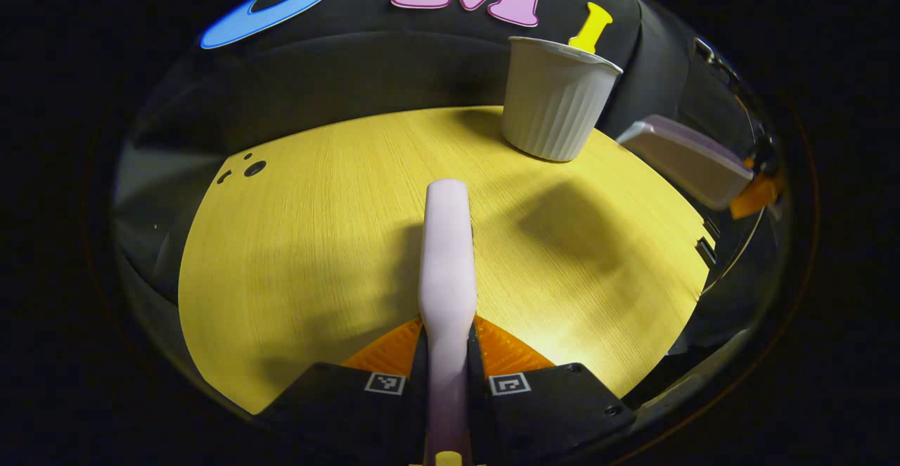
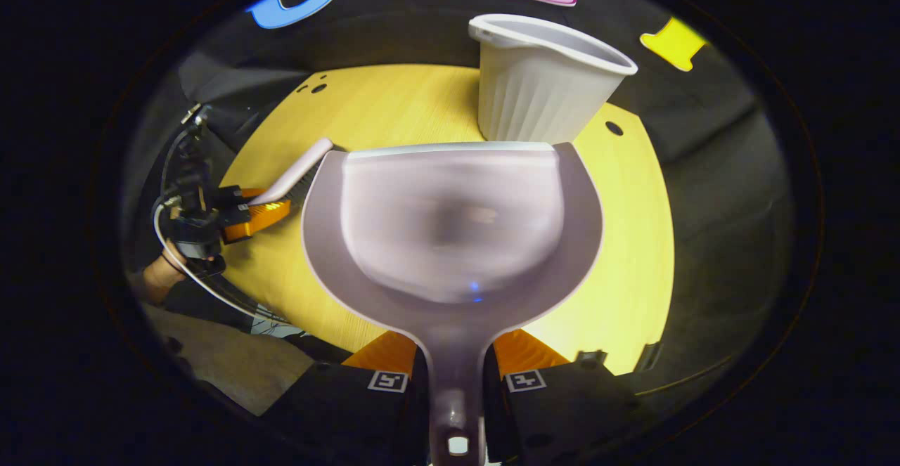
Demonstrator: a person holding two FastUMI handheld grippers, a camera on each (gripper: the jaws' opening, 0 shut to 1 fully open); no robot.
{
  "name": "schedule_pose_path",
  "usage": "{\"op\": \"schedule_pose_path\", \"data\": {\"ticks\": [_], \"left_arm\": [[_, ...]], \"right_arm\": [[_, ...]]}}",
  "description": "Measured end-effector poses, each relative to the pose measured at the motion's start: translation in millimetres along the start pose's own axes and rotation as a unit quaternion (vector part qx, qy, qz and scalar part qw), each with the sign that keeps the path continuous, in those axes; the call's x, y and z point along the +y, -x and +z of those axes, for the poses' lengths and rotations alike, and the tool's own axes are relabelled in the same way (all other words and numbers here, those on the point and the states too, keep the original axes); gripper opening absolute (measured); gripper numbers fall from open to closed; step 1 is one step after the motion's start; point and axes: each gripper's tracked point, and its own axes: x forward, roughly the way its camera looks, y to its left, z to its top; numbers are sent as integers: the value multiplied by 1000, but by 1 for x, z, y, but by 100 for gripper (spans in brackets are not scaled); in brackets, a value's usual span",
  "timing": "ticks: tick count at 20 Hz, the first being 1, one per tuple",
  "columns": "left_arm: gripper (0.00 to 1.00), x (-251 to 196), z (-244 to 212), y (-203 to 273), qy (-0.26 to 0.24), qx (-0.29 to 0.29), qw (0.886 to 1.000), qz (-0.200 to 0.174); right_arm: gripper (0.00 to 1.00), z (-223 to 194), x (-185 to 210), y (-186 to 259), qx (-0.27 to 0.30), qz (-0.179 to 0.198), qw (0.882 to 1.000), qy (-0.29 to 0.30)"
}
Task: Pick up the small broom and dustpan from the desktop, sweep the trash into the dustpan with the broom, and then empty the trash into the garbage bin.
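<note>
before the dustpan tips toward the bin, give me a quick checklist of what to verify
1. Right gripper jaws clamped on the dustpan handle: ok.
2. Left gripper jaws clamped on the broom handle: ok.
3. Garbage bin upright with its mouth open: ok.
4. Dustpan front edge near the bin: ok, just short of it in the right gripper view.
5. Trash in the pan: cannot tell, the inside is blurred.
6. Broom away from the bin's mouth: ok.
</note>
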Motion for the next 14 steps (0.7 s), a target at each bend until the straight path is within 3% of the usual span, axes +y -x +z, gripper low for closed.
{"op": "schedule_pose_path", "data": {"ticks": [4, 7, 11, 14], "left_arm": [[29, 3, -6, -6, 1, 12, 1000, 14], [32, 4, -11, -8, -2, 20, 1000, 24], [29, 5, -15, -10, 3, 29, 999, 33], [33, 7, -19, -14, 1, 36, 998, 43]], "right_arm": [[36, -8, 20, -60, 7, 12, 1000, -25], [35, -6, 18, -88, -1, -8, 1000, -12], [36, -1, 19, -105, -3, -23, 999, -30], [36, -5, 21, -113, 11, -25, 999, -38]]}}
